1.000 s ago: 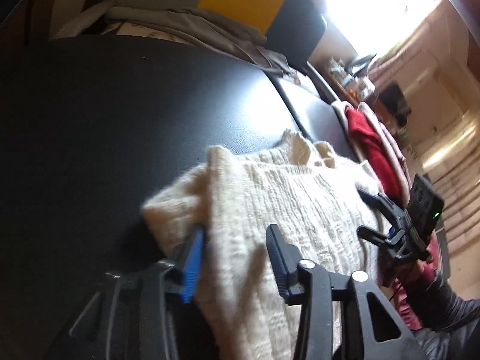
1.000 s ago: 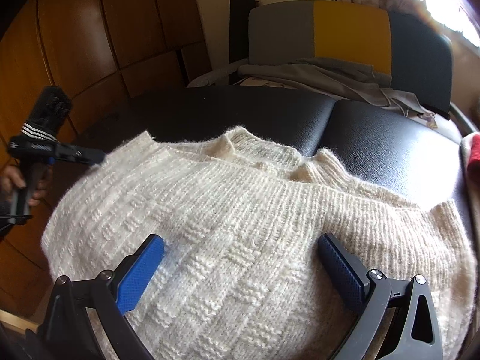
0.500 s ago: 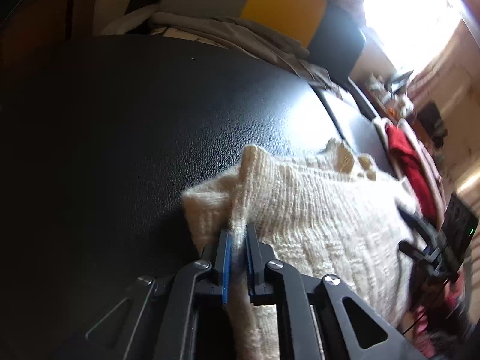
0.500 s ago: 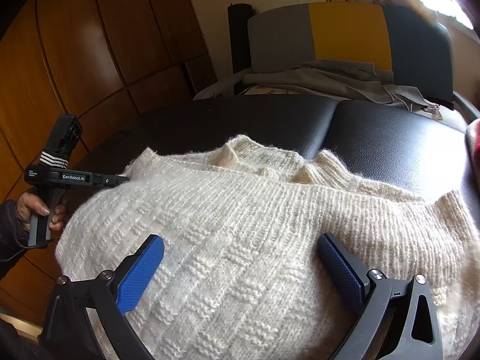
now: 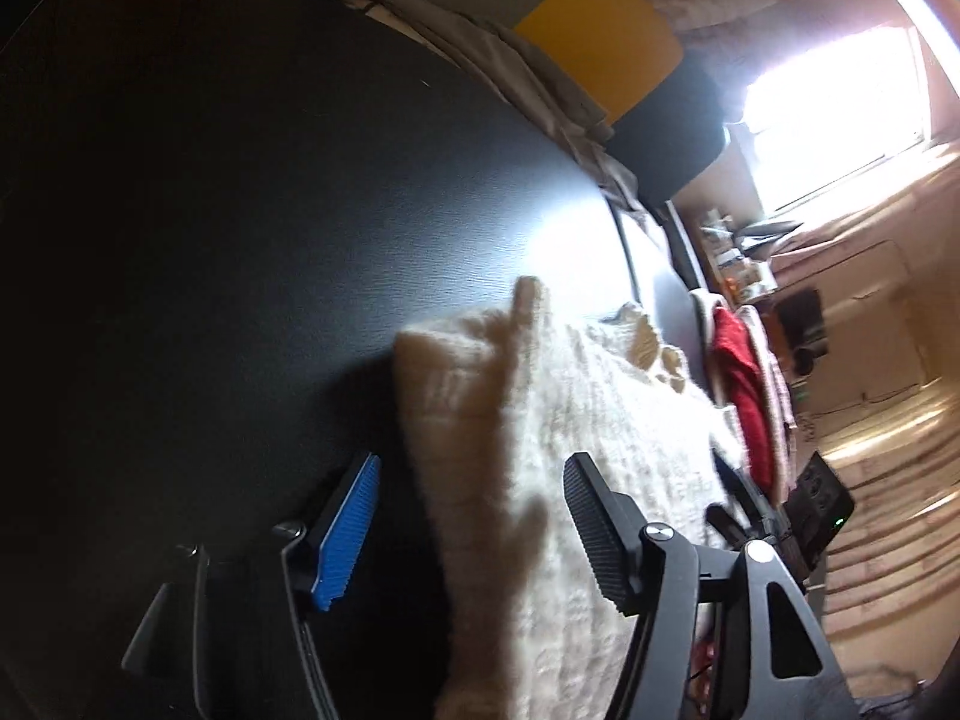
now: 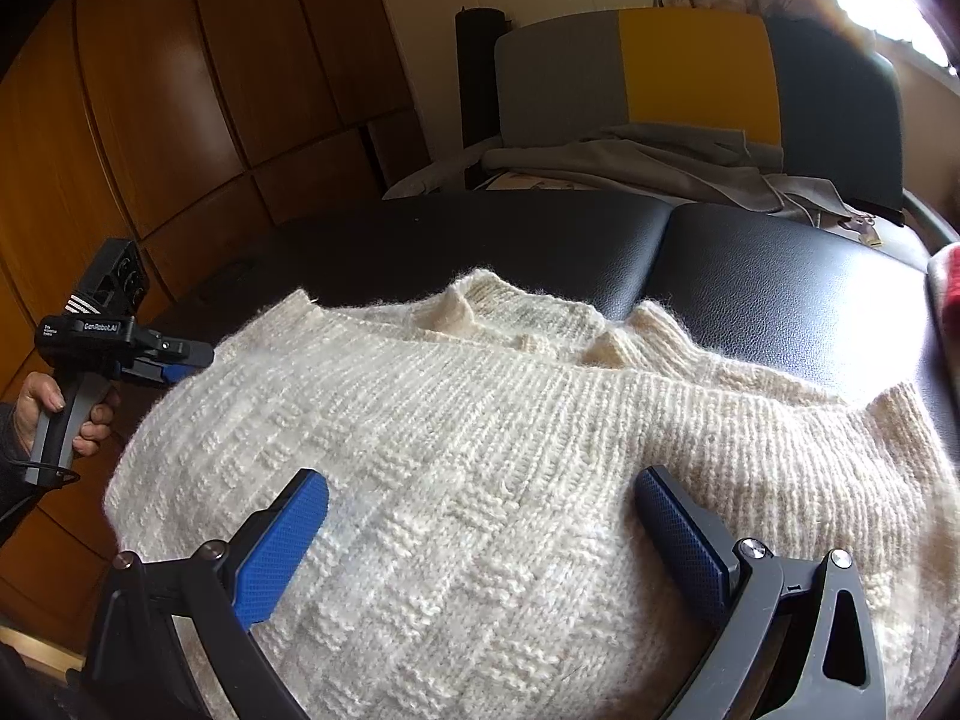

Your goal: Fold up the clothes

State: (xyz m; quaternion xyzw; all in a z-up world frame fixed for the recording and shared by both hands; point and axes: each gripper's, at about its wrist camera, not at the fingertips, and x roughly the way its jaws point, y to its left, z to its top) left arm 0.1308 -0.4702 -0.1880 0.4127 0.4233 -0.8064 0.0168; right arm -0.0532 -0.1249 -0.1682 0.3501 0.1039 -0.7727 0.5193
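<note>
A cream knitted sweater (image 6: 480,450) lies folded on a black padded table (image 6: 780,276). It also shows in the left wrist view (image 5: 600,420). My left gripper (image 5: 474,534) is open, its jaws apart on either side of the sweater's left edge, holding nothing. It shows in the right wrist view (image 6: 180,357) at the sweater's left edge. My right gripper (image 6: 480,531) is open and empty, low over the sweater's near part. It shows in the left wrist view (image 5: 738,492) at the sweater's far side.
A grey garment (image 6: 630,162) lies at the back of the table before a grey, yellow and black chair back (image 6: 690,72). A red cloth (image 5: 744,390) lies at the right end. Wooden panels (image 6: 180,90) stand on the left.
My left gripper was shut on the sweater's left edge half a second ago; it has now opened and let the edge go. My right gripper has stayed open over the sweater.
</note>
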